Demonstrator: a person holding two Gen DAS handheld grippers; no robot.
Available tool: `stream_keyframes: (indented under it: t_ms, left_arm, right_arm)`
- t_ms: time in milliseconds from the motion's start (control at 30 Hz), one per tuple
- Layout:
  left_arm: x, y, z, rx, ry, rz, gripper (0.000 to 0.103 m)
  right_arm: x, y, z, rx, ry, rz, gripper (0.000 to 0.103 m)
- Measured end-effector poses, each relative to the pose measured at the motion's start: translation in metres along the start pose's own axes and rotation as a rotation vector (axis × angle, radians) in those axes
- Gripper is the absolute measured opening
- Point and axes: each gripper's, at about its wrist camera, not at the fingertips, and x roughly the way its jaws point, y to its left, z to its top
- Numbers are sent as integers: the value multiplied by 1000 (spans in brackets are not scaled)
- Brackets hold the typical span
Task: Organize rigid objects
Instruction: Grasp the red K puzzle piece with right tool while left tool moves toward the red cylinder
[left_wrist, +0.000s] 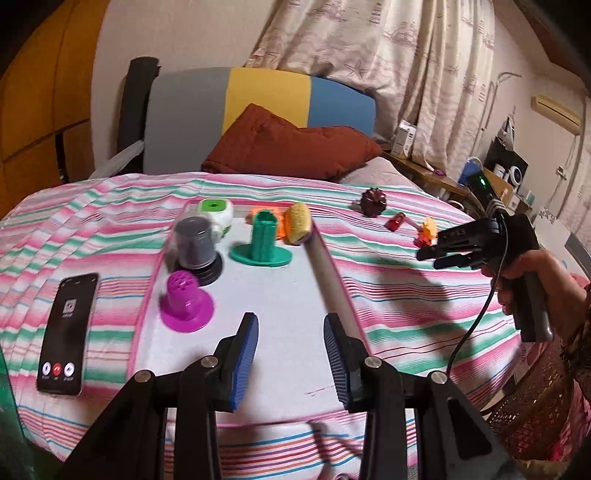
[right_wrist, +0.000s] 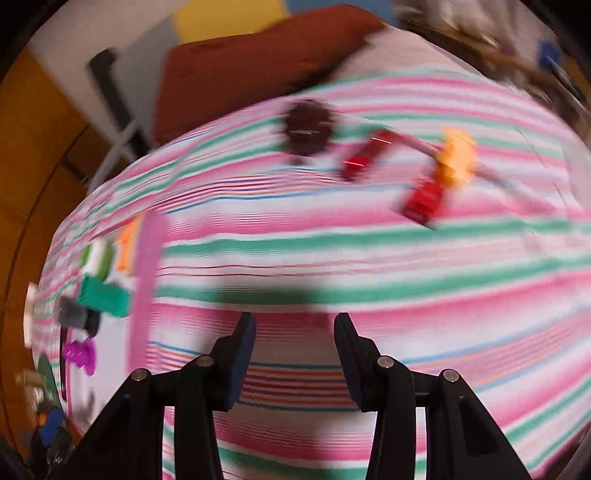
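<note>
the tray (left_wrist: 332, 273) on the striped bedspread (left_wrist: 406, 314) already holds several toys. the right gripper (right_wrist: 295, 332), jaws apart and empty, looks headed for the loose pieces beside the tray: a dark brown toy (right_wrist: 306, 125), a red car (right_wrist: 364, 153), a red block (right_wrist: 423, 201). next it needs lining up over one. the left gripper (left_wrist: 291, 336) hangs open and empty above the tray.

Glossy plastic magenta cup (left_wrist: 185, 303) on a smooth matt tray (left_wrist: 280, 295); woven striped cloth (left_wrist: 406, 295) beneath.
</note>
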Motion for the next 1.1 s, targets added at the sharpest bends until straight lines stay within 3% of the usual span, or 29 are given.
stream_keyframes:
  t_ms: [233, 433, 867, 1000, 1100]
  left_arm:
    - [14, -34, 12, 64, 18, -46, 37]
    - [25, -60, 15, 106, 43, -80, 37]
    - [37, -90, 18, 154, 71, -114, 37]
    - [39, -97, 16, 172, 84, -115, 37]
    - [41, -100, 16, 180, 94, -111, 37]
  right_arm:
    - [-11, -70, 4, 127, -25, -39, 45]
    - [-6, -104, 8, 199, -30, -48, 47]
    - [0, -90, 38, 168, -90, -24, 50]
    - [8, -79, 63, 129, -144, -29, 63]
    - [25, -73, 82, 122, -141, -30, 63]
